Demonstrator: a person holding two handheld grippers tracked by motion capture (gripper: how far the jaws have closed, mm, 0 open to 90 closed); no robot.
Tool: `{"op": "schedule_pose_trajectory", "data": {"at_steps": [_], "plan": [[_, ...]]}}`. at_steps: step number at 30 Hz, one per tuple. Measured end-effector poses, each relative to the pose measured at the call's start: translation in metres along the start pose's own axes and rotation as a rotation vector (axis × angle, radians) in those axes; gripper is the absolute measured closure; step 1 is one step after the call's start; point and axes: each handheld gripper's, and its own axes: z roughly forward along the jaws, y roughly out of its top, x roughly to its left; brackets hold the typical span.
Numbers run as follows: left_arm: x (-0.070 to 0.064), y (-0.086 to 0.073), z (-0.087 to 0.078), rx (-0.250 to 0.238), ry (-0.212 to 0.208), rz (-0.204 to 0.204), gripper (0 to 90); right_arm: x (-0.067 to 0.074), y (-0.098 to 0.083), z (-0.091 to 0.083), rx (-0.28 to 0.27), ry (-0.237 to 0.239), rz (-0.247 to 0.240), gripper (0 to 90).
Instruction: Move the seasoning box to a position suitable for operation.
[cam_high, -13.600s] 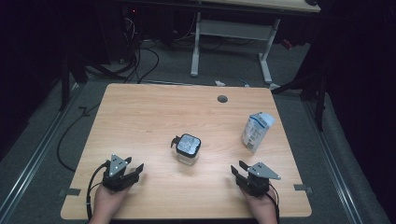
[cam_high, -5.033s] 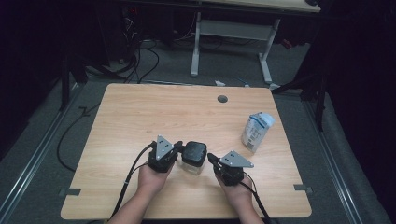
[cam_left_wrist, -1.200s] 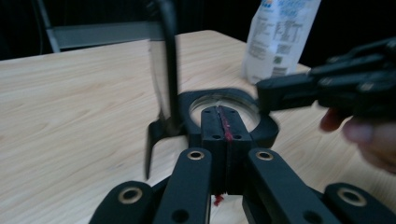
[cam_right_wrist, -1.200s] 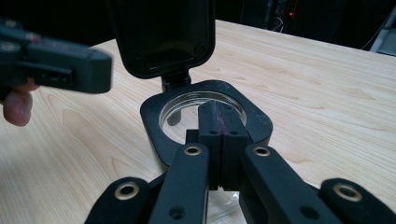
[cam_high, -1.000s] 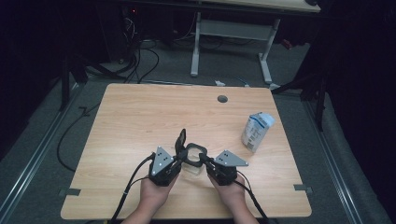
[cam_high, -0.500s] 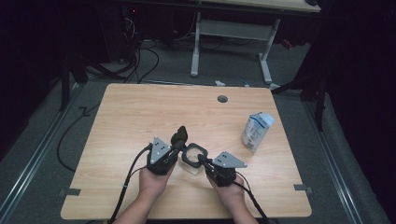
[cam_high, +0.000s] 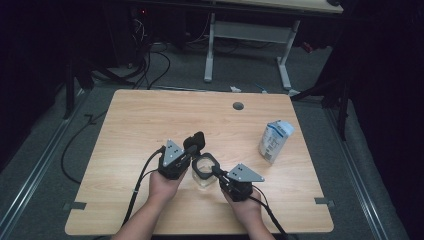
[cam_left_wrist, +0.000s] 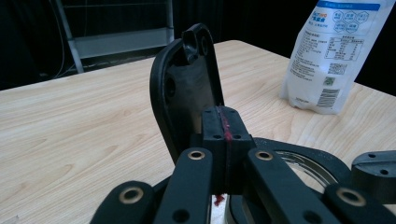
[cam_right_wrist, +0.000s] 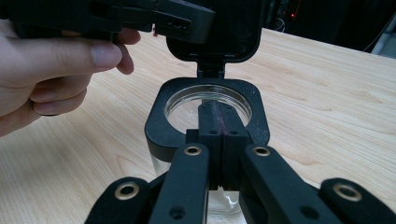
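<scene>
A clear jar with a black square rim (cam_high: 199, 172) (cam_right_wrist: 159, 126) stands near the table's front middle. Its hinged black lid (cam_high: 195, 141) (cam_left_wrist: 184, 88) (cam_right_wrist: 224, 37) is swung up and open. My left gripper (cam_high: 192, 150) (cam_left_wrist: 223, 126) is shut, its tips against the lid's lower edge beside the hinge, and nothing shows between its pads. My right gripper (cam_high: 216, 171) (cam_right_wrist: 219, 116) is shut too, its tips lying over the near side of the rim (cam_left_wrist: 308, 158) and reaching across the mouth. The jar looks empty.
A white and blue pouch (cam_high: 275, 141) (cam_left_wrist: 334, 56) stands upright at the right of the table. A round cable hole (cam_high: 238, 106) sits near the far edge. A person's hand (cam_right_wrist: 51, 60) holds the left gripper (cam_right_wrist: 187, 23) just left of the jar.
The left gripper has moved a little away from the person and the lid has tipped further back. The right gripper and the jar have stayed put.
</scene>
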Motion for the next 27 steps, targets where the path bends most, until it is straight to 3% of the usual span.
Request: {"op": "schedule_pose_trajectory", "data": {"at_steps": [4,11,13,16,18,21,27], "plan": [[-0.004,-0.002,-0.005,-0.006,-0.018,-0.006,89.9,0.0,0.001,-0.003,-0.006,-0.003,0.003,85.3],[-0.01,-0.01,-0.028,-0.006,-0.052,0.025,85.6,-0.011,0.001,-0.021,-0.027,-0.019,0.021,79.5],[-0.007,-0.016,-0.037,0.008,-0.05,0.032,83.3,-0.019,-0.006,-0.031,-0.021,-0.036,0.03,77.5],[0.002,-0.036,-0.05,0.074,-0.026,0.059,79.4,-0.028,-0.017,-0.038,-0.002,-0.053,0.056,74.9],[0.009,-0.046,-0.056,0.103,-0.019,0.045,76.0,-0.033,-0.024,-0.041,0.009,-0.064,0.073,73.6],[0.015,-0.06,-0.064,0.157,-0.014,0.021,68.4,-0.039,-0.033,-0.046,0.038,-0.103,0.057,71.6],[0.019,-0.072,-0.075,0.181,0.035,0.029,56.1,-0.055,-0.05,-0.059,0.08,-0.166,0.074,71.6]]}}
